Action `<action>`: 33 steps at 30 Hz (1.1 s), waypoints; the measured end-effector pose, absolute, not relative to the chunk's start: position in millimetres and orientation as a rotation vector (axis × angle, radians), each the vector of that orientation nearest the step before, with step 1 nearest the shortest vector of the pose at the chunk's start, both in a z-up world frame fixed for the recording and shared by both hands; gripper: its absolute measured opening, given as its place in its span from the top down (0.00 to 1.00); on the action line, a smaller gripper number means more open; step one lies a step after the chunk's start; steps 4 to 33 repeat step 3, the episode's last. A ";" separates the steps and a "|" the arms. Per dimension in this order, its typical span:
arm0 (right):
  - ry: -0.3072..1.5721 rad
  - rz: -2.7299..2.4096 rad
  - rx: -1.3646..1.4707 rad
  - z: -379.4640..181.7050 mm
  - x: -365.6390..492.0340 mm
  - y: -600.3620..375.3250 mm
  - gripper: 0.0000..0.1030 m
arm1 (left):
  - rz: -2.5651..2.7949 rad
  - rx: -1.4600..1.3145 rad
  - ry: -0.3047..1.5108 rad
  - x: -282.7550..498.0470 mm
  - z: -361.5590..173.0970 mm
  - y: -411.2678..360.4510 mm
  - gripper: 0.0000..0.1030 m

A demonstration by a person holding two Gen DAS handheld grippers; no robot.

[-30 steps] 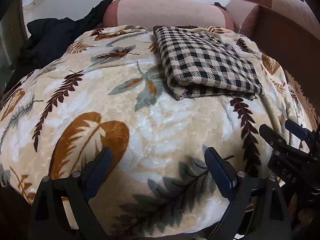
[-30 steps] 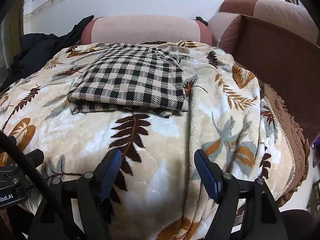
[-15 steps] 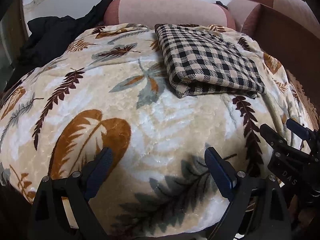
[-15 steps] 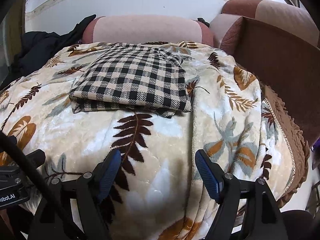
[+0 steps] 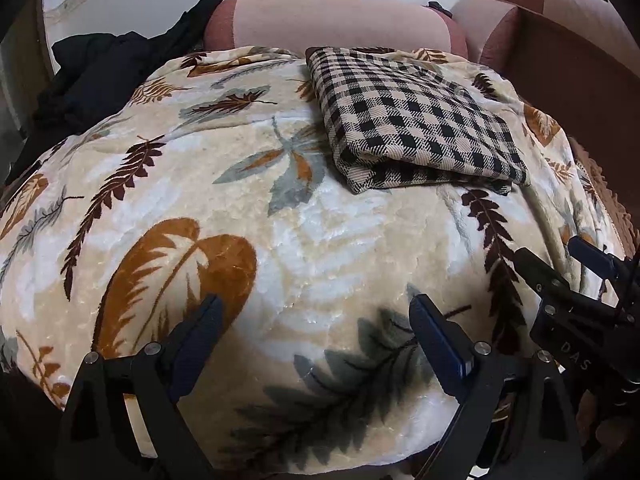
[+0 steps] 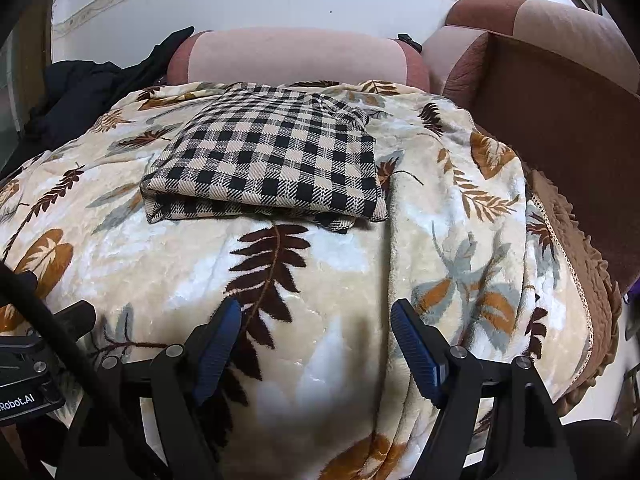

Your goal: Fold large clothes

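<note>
Folded checked cloth lying flat on the leaf blanket, left hand-held gripper wide apart and empty, right hand-held gripper wide apart and empty, both near the blanket's front edge, black clothes piled at the back left.

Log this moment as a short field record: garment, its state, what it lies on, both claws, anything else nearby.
garment: checked cloth
state: folded into a flat rectangle, layers stacked
surface: leaf-print blanket
left claw: open, empty, above the blanket, short of the cloth
right claw: open, empty, short of the cloth
nearby: dark clothing heaped at far left; pink bolster cushion behind
</note>
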State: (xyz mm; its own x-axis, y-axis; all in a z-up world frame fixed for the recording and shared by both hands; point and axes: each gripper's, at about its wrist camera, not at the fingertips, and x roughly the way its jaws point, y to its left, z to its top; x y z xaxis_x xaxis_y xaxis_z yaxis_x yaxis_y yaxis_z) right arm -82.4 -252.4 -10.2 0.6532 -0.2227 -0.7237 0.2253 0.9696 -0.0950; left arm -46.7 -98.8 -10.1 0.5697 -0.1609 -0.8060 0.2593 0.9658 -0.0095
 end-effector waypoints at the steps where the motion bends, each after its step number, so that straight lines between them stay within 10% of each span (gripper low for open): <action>1: 0.821 -0.254 0.003 -10.6 -82.4 -252.0 0.21 | -0.245 0.117 0.932 -46.7 -9.9 -99.1 0.10; 33: 0.822 -0.254 0.004 -10.8 -82.5 -252.0 0.21 | -0.244 0.115 0.933 -46.4 -9.4 -99.6 0.10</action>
